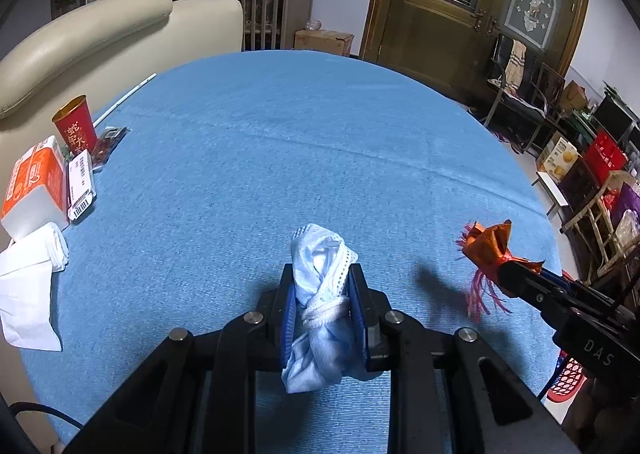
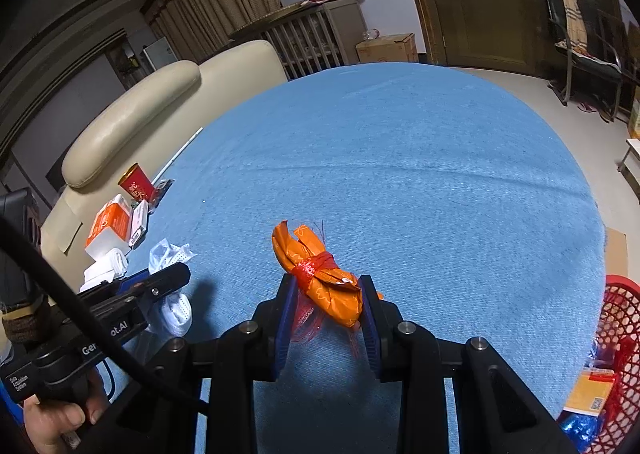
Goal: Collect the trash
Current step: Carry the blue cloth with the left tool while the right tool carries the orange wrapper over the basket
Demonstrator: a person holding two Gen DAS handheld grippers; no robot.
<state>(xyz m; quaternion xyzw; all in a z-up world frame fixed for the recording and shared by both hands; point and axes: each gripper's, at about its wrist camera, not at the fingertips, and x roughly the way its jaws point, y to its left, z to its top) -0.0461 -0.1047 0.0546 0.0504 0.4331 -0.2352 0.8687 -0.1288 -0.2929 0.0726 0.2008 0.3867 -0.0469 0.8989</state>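
Observation:
My left gripper (image 1: 323, 278) is shut on a knotted blue and white face mask (image 1: 320, 290) and holds it above the blue tablecloth (image 1: 280, 141). My right gripper (image 2: 326, 286) is shut on an orange wrapper tied with red net (image 2: 316, 270). In the left wrist view the right gripper (image 1: 508, 272) shows at the right with the orange wrapper (image 1: 486, 244). In the right wrist view the left gripper (image 2: 176, 274) shows at the left with the mask (image 2: 168, 254). A red mesh basket (image 2: 618, 338) with trash in it stands below the table's right edge.
At the table's left edge stand a red paper cup (image 1: 76, 127), an orange tissue pack (image 1: 36, 185), a labelled white packet (image 1: 80, 185), loose white tissues (image 1: 28, 282) and a white straw (image 1: 126, 97). A cream sofa (image 1: 80, 37) lies behind them.

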